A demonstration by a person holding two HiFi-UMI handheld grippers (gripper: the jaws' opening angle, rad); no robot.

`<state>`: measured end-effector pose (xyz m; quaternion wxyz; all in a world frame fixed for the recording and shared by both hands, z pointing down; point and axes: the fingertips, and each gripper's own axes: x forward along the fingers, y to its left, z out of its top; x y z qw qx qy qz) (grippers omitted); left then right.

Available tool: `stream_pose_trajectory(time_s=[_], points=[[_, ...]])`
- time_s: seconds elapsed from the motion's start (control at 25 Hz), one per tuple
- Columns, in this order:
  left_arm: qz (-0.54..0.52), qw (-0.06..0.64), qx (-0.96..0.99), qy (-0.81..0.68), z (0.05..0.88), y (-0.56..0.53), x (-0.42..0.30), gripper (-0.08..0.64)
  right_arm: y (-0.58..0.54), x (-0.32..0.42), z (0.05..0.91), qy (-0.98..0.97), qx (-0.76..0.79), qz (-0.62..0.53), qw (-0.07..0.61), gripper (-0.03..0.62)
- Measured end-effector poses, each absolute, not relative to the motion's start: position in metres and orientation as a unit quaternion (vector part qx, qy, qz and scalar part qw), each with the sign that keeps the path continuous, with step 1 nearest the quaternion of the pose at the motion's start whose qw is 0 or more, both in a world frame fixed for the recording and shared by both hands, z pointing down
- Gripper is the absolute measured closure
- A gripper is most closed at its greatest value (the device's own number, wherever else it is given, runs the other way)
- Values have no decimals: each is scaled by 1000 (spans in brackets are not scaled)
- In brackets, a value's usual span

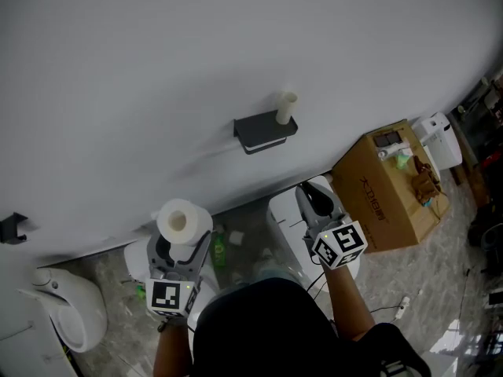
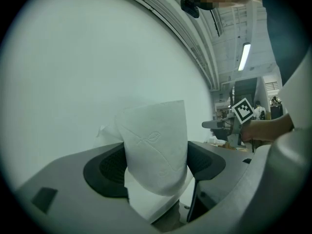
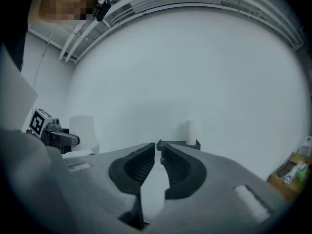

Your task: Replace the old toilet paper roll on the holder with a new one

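While the left gripper (image 1: 182, 250) has its jaws clamped across the flanks of a full white roll of soft toilet paper (image 1: 184, 221), carried low in the head view and well short of the plain white wall (image 1: 157, 69), the right gripper (image 1: 313, 196) rides beside it with its ribbed dark jaws just a sliver apart and nothing between them. Up ahead, and you can see it straight down the right gripper view, is the dark grey wall-mounted holder (image 3: 178, 144), and on its right end stands a pale, bare cardboard tube (image 3: 190, 132), upright; whether it sits on a peg or loose on the shelf, I can't tell from here. A brown cardboard box (image 1: 385, 195) sits on the floor off to the right, well clear of the action. So the swap looks barely begun: the old core is up there and the fresh one is in hand. Now, that tube should weigh next to nothing and crush easily, being thin card, so I'd want the right jaws opened wider and closed gently round its middle, not pinched at the rim, or it may topple or fold. The new roll is light and squashy too; the left gripper view shows a loose sheet hanging off its side, which could trail or unwind, so a firm hold across the wound body, clear of the hollow centre, looks the safest bet.
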<state>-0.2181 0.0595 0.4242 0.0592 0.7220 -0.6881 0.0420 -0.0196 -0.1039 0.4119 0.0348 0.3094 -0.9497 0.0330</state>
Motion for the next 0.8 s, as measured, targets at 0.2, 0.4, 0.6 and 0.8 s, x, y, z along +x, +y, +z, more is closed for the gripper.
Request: stream_pose_trajectory(time_s=[0.2, 0.4, 0.6, 0.8], points=[[51, 36, 709, -702, 431, 61, -243, 184, -132, -37, 407, -950, 308, 25, 35, 540], [38, 63, 685, -725, 426, 54, -255, 185, -167, -54, 405, -949, 311, 19, 44, 514], [44, 55, 669, -740, 432, 42, -264, 184, -208, -64, 406, -947, 318, 16, 52, 451], [62, 33, 656, -752, 437, 27, -270, 184, -249, -74, 411, -944, 324, 18, 61, 365]])
